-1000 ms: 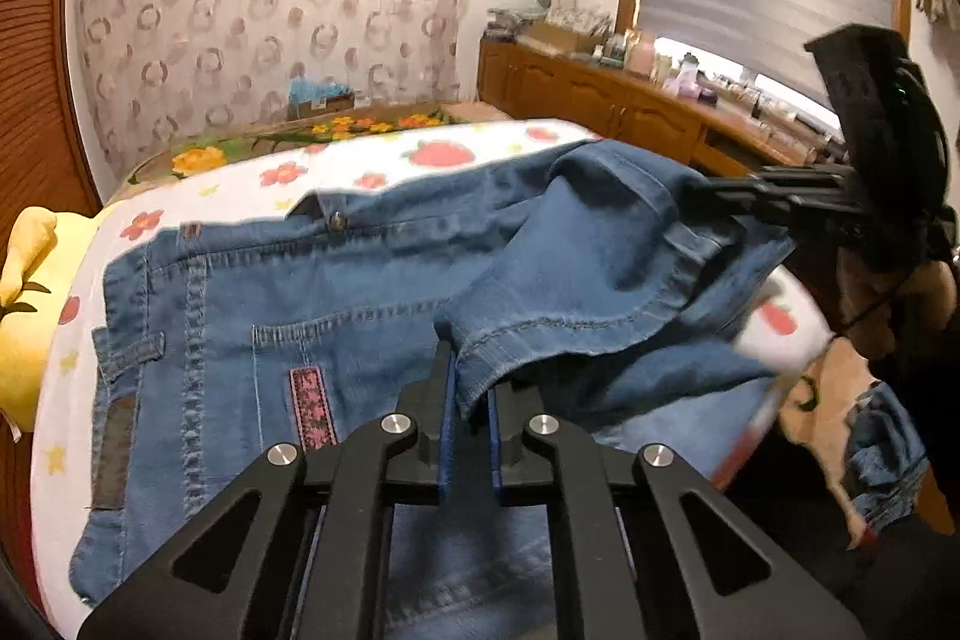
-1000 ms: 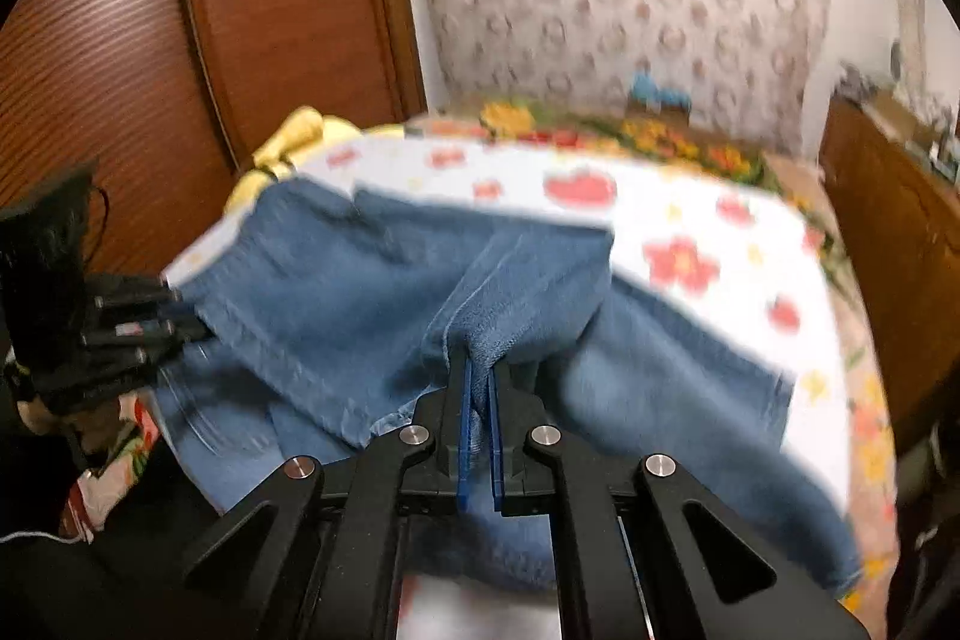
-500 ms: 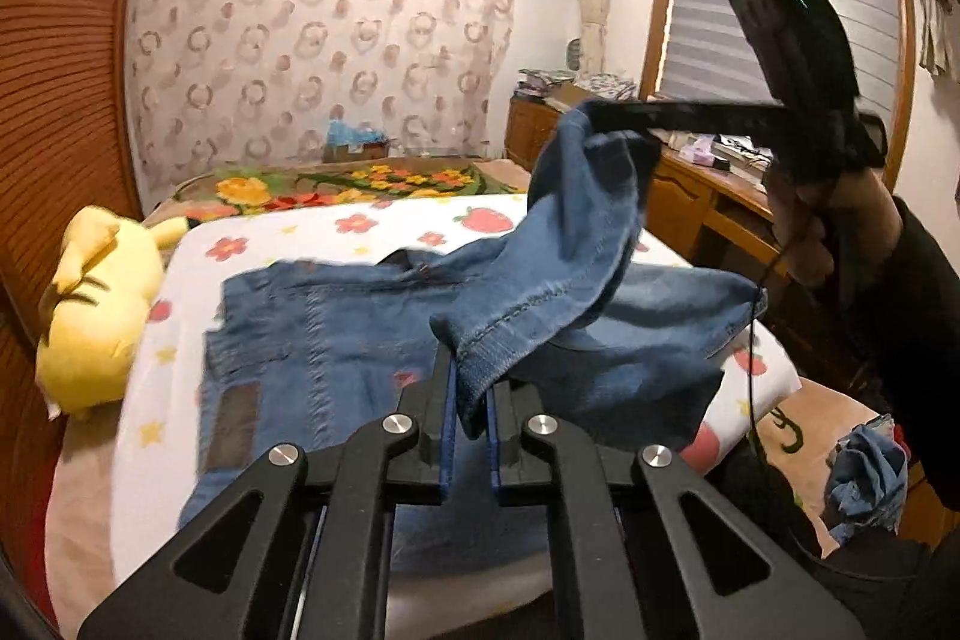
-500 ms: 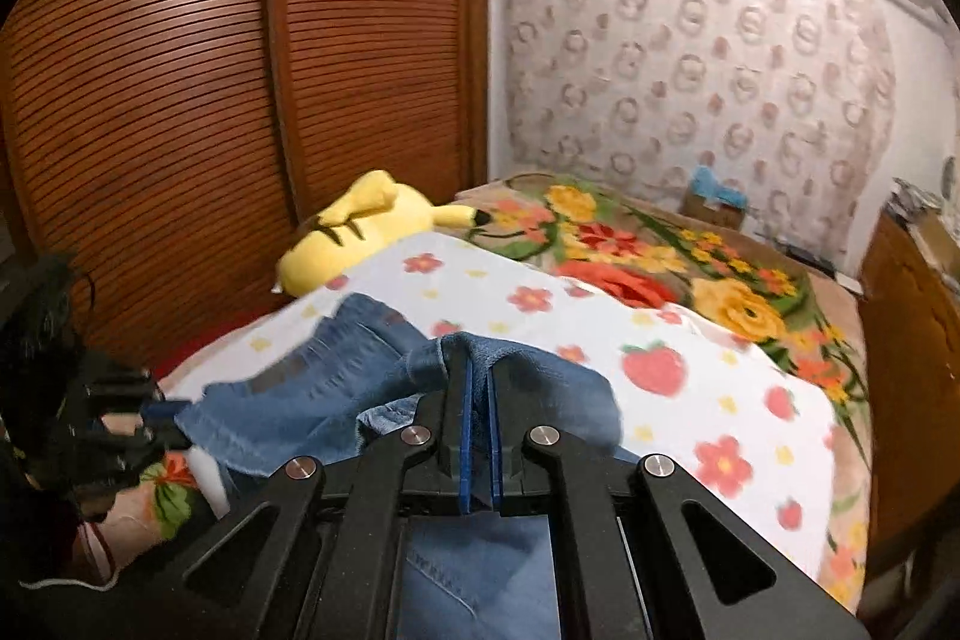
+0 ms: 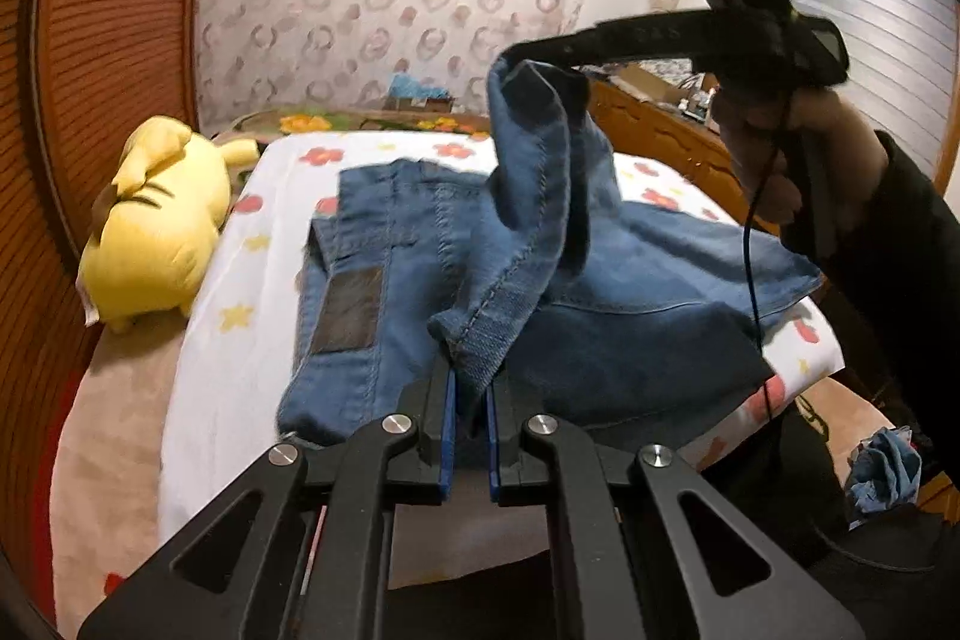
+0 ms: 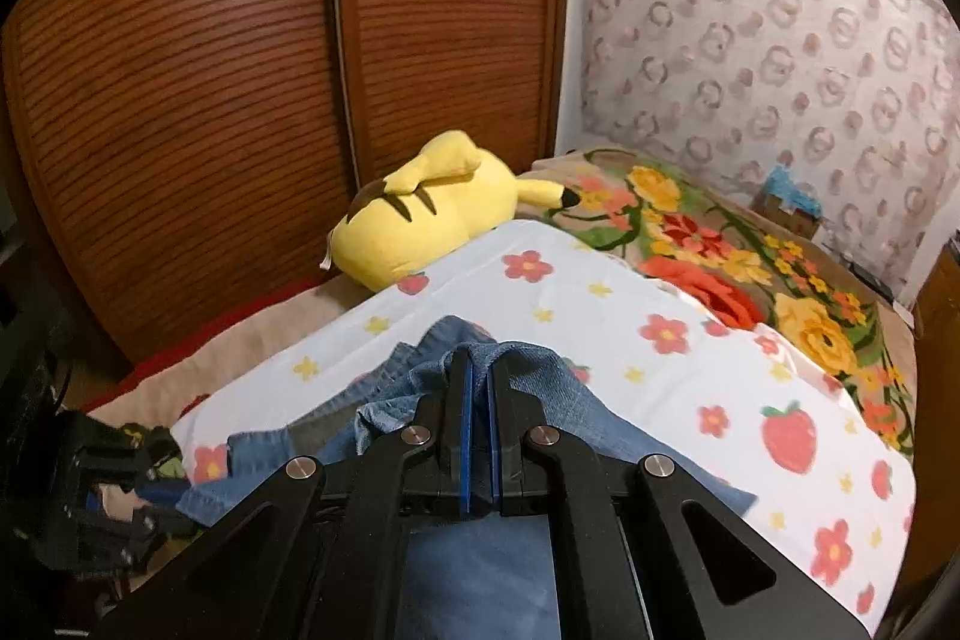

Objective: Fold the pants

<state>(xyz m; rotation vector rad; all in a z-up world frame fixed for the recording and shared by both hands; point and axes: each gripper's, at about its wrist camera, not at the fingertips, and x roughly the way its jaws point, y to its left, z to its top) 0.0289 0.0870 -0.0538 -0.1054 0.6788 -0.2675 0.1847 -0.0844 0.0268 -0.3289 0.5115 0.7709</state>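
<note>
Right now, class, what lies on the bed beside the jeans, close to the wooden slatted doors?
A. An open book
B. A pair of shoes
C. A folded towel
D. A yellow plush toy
D: a yellow plush toy lies at the edge of the flowered sheet, beside the jeans and close to the wooden slatted doors.

Warm dim indoor light; strong fisheye bending, dark corner vignette; slight motion blur throughout.
</note>
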